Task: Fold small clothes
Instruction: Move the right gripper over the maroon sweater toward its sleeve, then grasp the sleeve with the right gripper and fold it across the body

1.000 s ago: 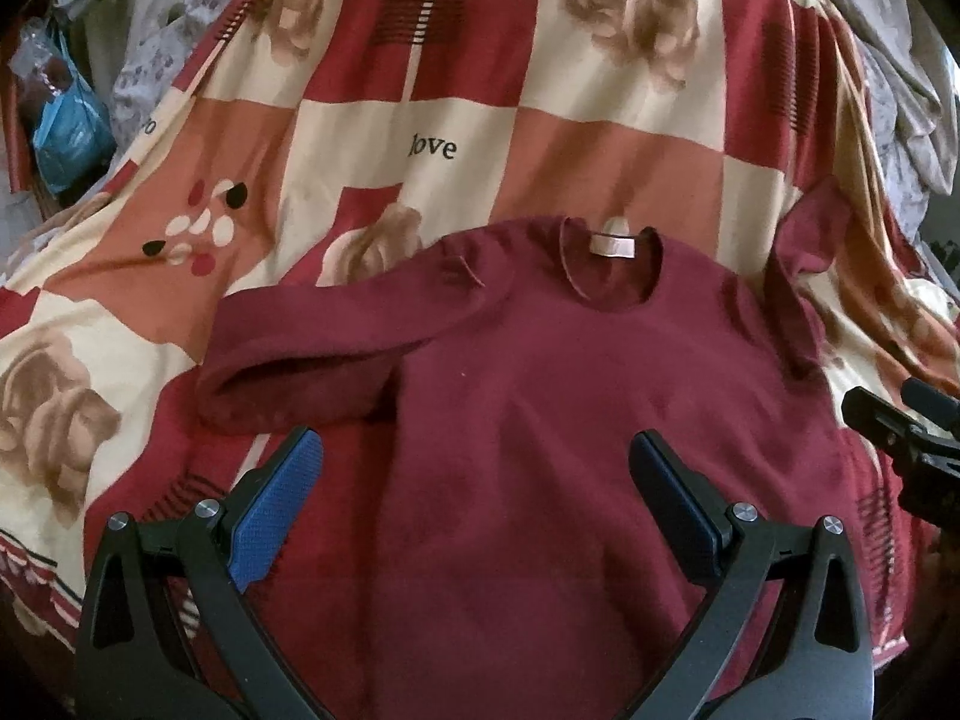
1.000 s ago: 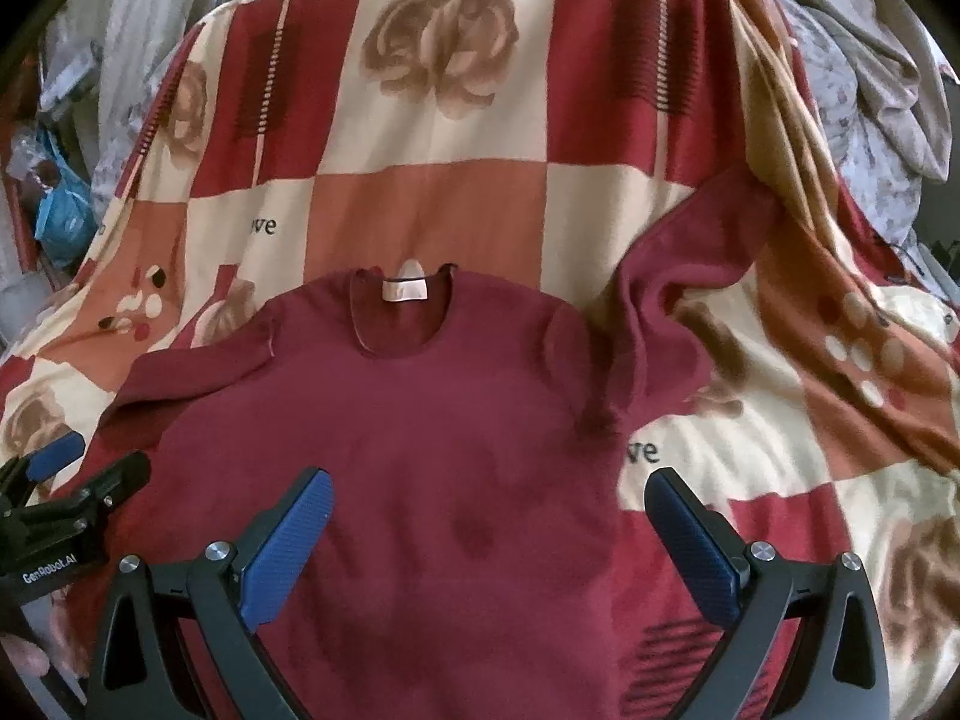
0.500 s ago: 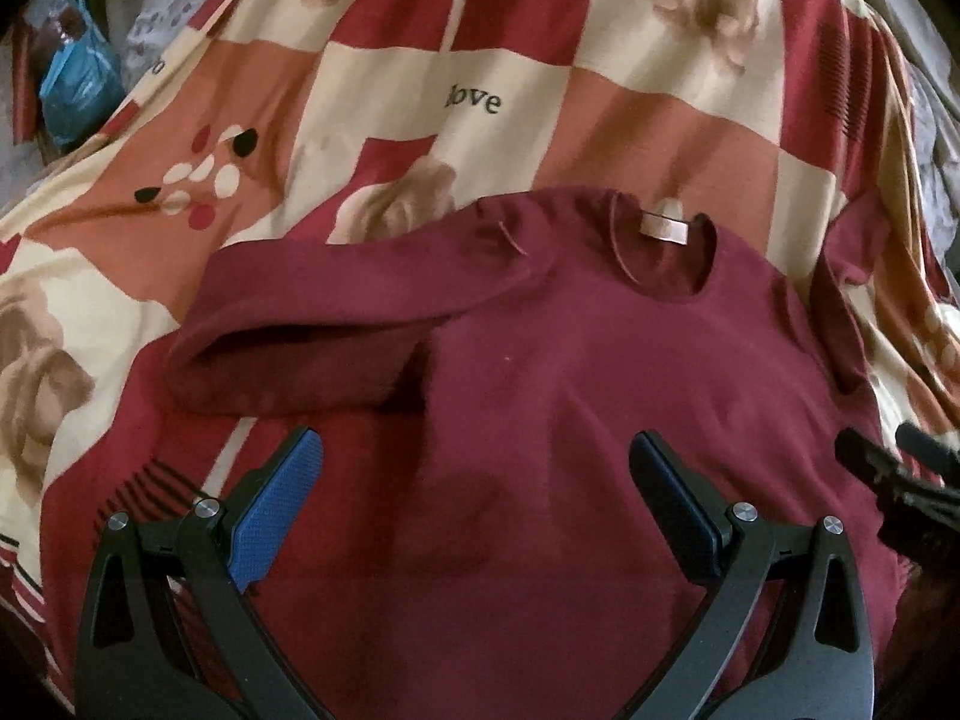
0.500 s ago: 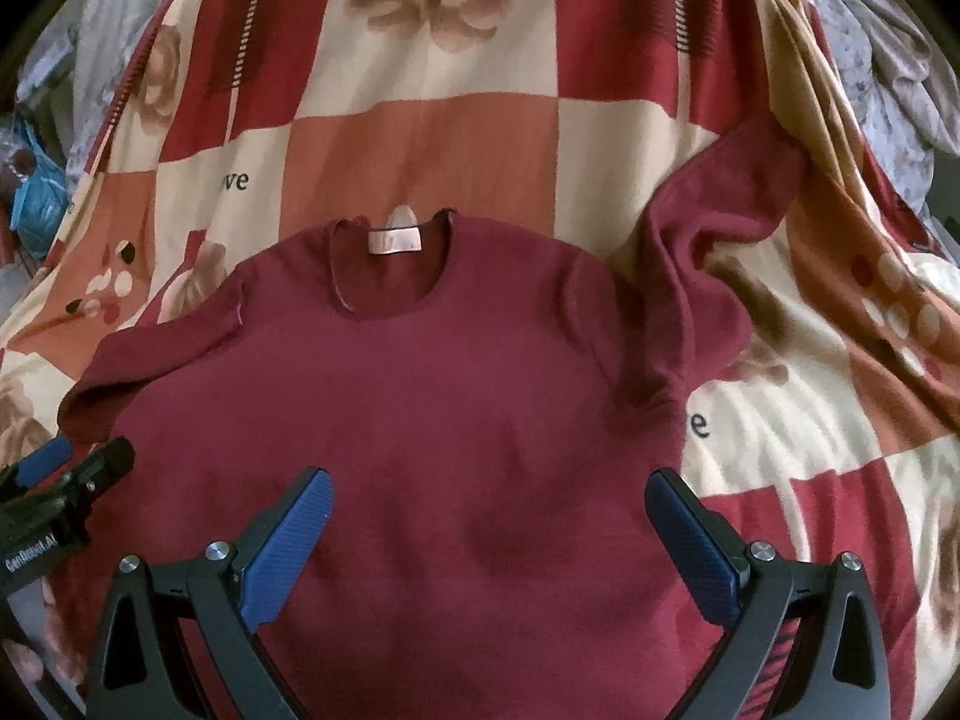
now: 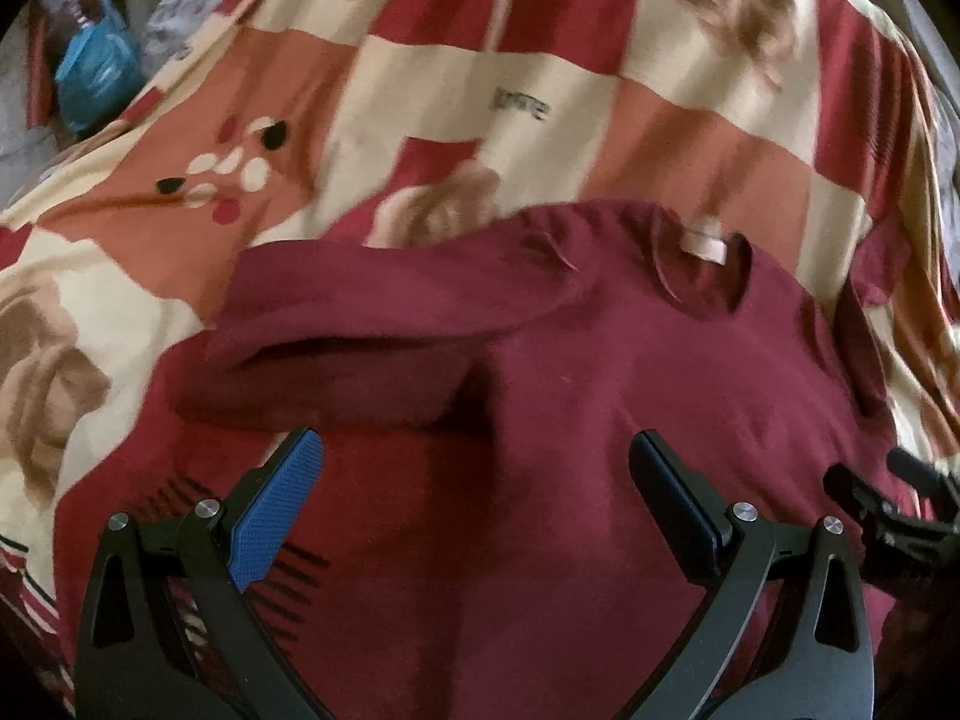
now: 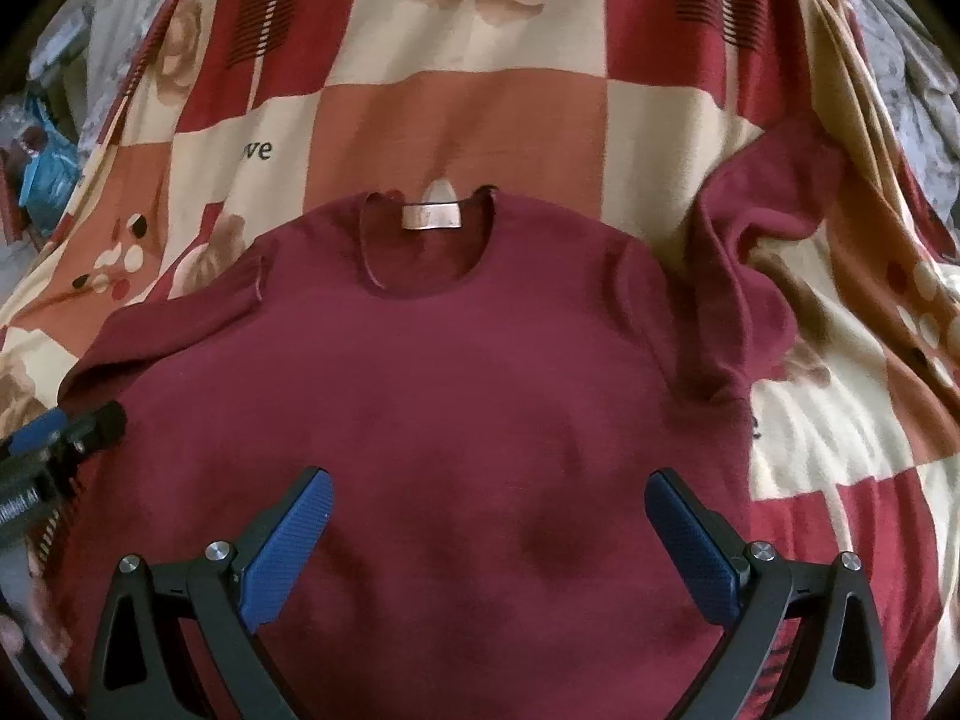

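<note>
Your maroon sweater (image 6: 432, 372) lies flat, collar toward the far edge of the patterned blanket (image 6: 456, 120), one sleeve (image 5: 360, 324) doubled near the blanket's left edge, the other sleeve (image 6: 762, 228) crumpled toward its right edge. The left gripper (image 5: 474, 480) and right gripper (image 6: 486, 516) both hover with jaws wide apart, empty. Expect soft, light, limp knit; pinch a cuff or hem corner.

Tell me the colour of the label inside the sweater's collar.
Pale pink label; sweater is dark red. Clearest in the right wrist view.
</note>
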Demonstrator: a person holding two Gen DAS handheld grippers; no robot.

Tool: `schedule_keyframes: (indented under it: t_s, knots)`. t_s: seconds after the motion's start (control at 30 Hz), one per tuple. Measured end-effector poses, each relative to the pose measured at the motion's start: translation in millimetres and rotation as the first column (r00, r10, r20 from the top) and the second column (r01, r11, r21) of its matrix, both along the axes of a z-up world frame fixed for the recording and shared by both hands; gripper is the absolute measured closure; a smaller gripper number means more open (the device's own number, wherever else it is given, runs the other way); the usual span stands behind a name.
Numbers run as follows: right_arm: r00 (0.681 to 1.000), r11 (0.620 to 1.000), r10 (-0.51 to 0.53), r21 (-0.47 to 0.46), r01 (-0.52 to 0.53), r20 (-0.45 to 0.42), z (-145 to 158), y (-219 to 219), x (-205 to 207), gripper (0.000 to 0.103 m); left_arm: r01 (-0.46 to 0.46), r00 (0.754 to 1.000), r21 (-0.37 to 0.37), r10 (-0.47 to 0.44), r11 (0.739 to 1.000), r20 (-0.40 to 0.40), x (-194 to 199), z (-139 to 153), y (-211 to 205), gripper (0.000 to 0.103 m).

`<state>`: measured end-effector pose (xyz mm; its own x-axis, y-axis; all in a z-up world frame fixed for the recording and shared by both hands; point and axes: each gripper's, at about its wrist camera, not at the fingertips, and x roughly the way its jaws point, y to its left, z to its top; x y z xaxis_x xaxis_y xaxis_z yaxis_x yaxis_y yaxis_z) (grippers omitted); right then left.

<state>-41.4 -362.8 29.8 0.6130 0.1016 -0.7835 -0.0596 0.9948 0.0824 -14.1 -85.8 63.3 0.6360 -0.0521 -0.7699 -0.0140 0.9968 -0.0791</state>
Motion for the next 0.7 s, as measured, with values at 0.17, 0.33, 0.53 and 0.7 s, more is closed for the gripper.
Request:
schedule_keyframes:
  t_s: [0.17, 0.33, 0.53, 0.7]
  knots:
    - [0.998, 0.998, 0.056, 0.035, -0.056, 0.001, 3.1, 12.6, 4.0, 0.000, -0.072, 0.997, -0.001, 0.072, 0.997, -0.013, 5.9, 1.3, 32.2, 0.001]
    - [0.990, 0.986, 0.139, 0.087, -0.140, 0.017, 11.7, 32.3, 17.9, 0.004, -0.107, 0.992, 0.012, 0.108, 0.994, -0.064, 16.6, 0.4, 56.7, 0.001]
    - [0.966, 0.956, 0.255, 0.140, -0.258, 0.038, 19.6, 77.2, 61.8, 0.021, -0.128, 0.989, 0.130, 0.136, 0.983, -0.051, 30.5, -8.1, 76.2, 0.001]
    - [0.954, 0.939, 0.301, 0.175, -0.297, 0.008, 3.3, 112.4, 108.2, 0.039, -0.154, 0.982, 0.098, 0.163, 0.983, -0.095, 45.5, -25.2, 91.6, 0.001]
